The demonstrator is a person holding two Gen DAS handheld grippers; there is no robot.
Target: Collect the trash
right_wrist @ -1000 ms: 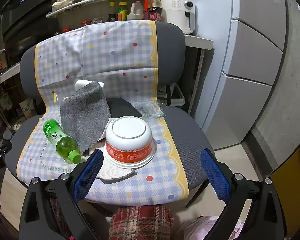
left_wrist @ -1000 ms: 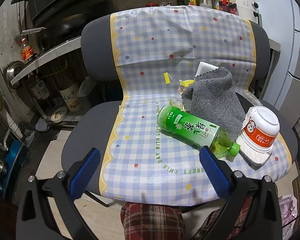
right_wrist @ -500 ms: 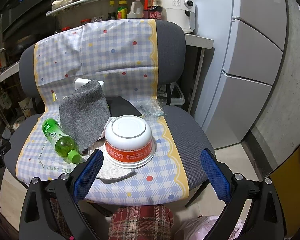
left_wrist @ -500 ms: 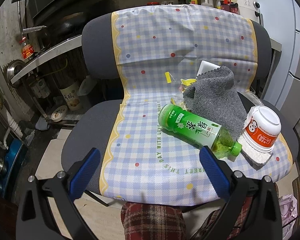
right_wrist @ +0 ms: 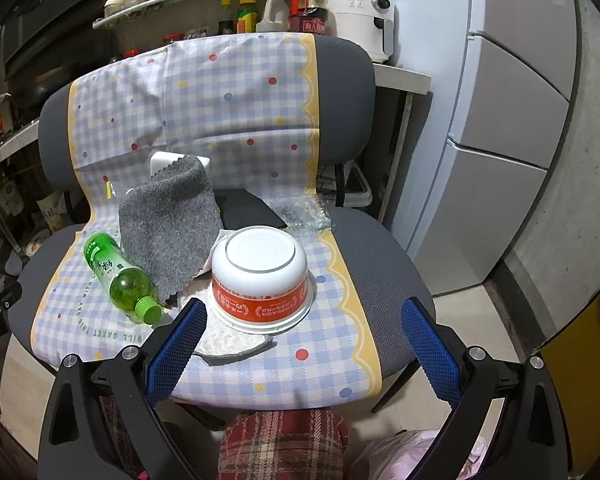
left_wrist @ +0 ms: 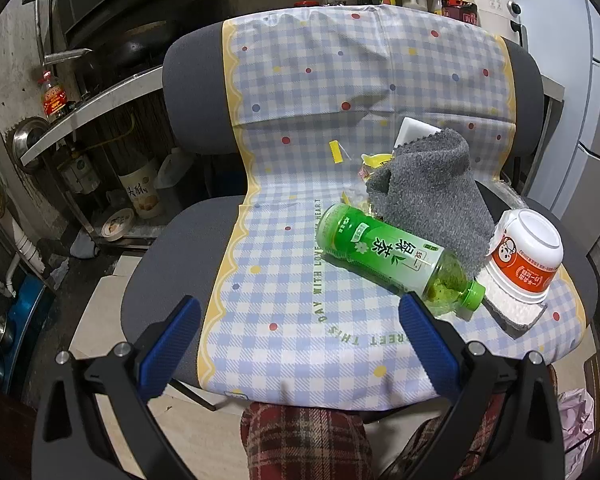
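A green tea bottle (left_wrist: 392, 258) (right_wrist: 118, 272) lies on its side on the checked chair seat, cap toward me. Right of it an upturned white and orange instant noodle bowl (left_wrist: 526, 256) (right_wrist: 260, 276) rests on a flat white and grey pad (right_wrist: 236, 342). Behind them a grey cloth (left_wrist: 428, 192) (right_wrist: 168, 220) is draped over small yellow wrappers (left_wrist: 374, 160). A clear plastic wrapper (right_wrist: 306, 214) lies at the back right of the seat. My left gripper (left_wrist: 300, 314) is open, short of the bottle. My right gripper (right_wrist: 304, 316) is open, just before the bowl.
The chair (left_wrist: 196, 64) carries a blue checked cover (left_wrist: 340, 80). Kitchen shelves with bottles (right_wrist: 256, 12) stand behind, a fridge (right_wrist: 516, 120) to the right. A pink plastic bag (right_wrist: 412, 456) lies on the floor near a person's plaid-clad legs (left_wrist: 308, 440).
Both grippers have crept slightly closer to the seat, and the items sit a little lower and larger in view. Nothing on the chair has moved.
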